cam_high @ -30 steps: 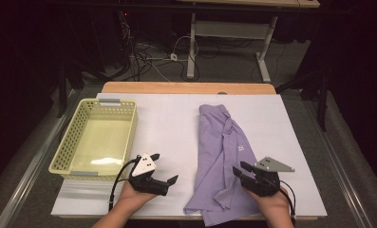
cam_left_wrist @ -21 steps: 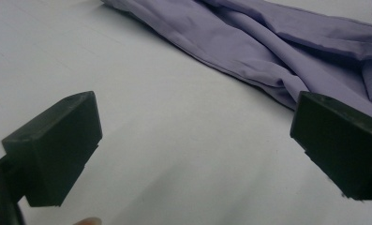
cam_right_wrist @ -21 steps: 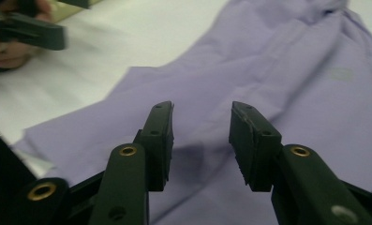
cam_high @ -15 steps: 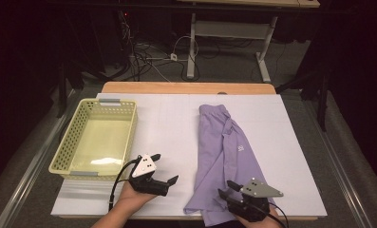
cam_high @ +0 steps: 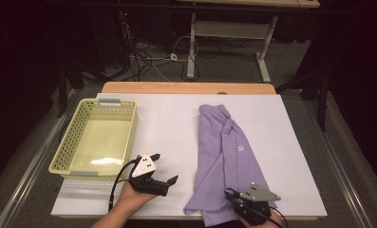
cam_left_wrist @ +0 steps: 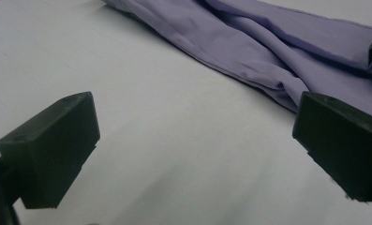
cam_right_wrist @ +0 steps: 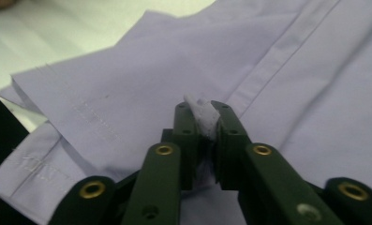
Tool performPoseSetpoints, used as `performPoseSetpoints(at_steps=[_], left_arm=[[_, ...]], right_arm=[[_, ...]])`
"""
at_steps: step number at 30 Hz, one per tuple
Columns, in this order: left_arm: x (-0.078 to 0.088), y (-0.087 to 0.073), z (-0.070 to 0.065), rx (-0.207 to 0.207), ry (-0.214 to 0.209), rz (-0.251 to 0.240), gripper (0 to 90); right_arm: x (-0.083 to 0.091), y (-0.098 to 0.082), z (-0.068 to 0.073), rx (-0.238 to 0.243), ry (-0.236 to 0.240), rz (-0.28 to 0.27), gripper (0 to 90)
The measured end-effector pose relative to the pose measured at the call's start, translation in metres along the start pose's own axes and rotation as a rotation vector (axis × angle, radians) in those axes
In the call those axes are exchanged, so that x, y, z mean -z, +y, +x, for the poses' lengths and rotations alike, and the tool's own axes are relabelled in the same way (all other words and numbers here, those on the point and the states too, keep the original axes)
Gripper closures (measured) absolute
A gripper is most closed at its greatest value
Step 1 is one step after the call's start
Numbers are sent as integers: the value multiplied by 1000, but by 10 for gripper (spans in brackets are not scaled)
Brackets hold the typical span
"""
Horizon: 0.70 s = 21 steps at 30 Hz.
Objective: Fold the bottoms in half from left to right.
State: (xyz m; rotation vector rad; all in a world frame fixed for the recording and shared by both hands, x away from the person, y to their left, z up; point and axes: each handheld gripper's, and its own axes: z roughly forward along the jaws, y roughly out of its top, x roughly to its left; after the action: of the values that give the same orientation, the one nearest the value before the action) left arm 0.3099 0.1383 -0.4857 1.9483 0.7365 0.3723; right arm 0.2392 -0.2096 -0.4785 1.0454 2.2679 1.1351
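Right hand-held gripper [cam_right_wrist: 206, 123]: jaws just closing, now pinched together on a raised fold of the lilac shirt [cam_right_wrist: 286, 89]; cloth bunched white between the pads in the right gripper view.
Right hand-held gripper, place [cam_high: 234, 202]: at 5 o'clock on the counter [cam_high: 172, 128] in the high view, at the near hem of the shirt, grey three-cornered plate on top, cable trailing off toward 3 o'clock.
Left hand-held gripper [cam_left_wrist: 193, 154]: jaws wide apart, nothing between them, bare white surface under the gap.
Left hand-held gripper, place [cam_high: 173, 181]: at 7 o'clock on the counter in the high view, held in the left hand [cam_high: 129, 198], tips aimed toward 3 o'clock at the shirt's near edge, near it but apart; cable looping back toward 7 o'clock.
Lilac shirt [cam_high: 229, 152]: spread lengthwise from about 12 o'clock down to 5 o'clock on the right half of the counter, folded narrow, small white mark near the middle, near corner draped over the front edge.
Lilac shirt, left gripper view [cam_left_wrist: 268, 42]: creased folds running across the top from 11 to 3 o'clock.
Basket [cam_high: 127, 142]: pale yellow, perforated walls, at 9 o'clock on the counter, well apart from the shirt, just beyond the left hand-held gripper.
Counter: white sheet over a wooden top, wood strip showing at 12 o'clock.
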Motion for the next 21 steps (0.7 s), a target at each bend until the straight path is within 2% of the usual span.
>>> performPoseSetpoints(at_steps=[3, 7, 11, 13, 16, 17, 21], left_arm=[[0, 0, 0, 2, 2, 3, 8], [0, 0, 0, 0, 1, -1, 8], [0, 0, 0, 1, 1, 2, 8], [0, 0, 0, 0, 1, 1, 8], [0, 0, 0, -1, 0, -2, 8], [0, 0, 0, -1, 0, -2, 8], [0, 0, 0, 0, 2, -2, 8]], right_arm=[[11, 1, -9, -29, 13, -20, 844], [27, 1, -22, -16, -14, -21, 831], [36, -13, -31, -50, -40, -43, 807], [37, -19, -34, -68, -43, -40, 795], [42, -24, -39, -61, -74, -32, 761], [44, -26, -41, -79, -79, -34, 749], [49, -32, -45, -104, -87, -33, 711]])
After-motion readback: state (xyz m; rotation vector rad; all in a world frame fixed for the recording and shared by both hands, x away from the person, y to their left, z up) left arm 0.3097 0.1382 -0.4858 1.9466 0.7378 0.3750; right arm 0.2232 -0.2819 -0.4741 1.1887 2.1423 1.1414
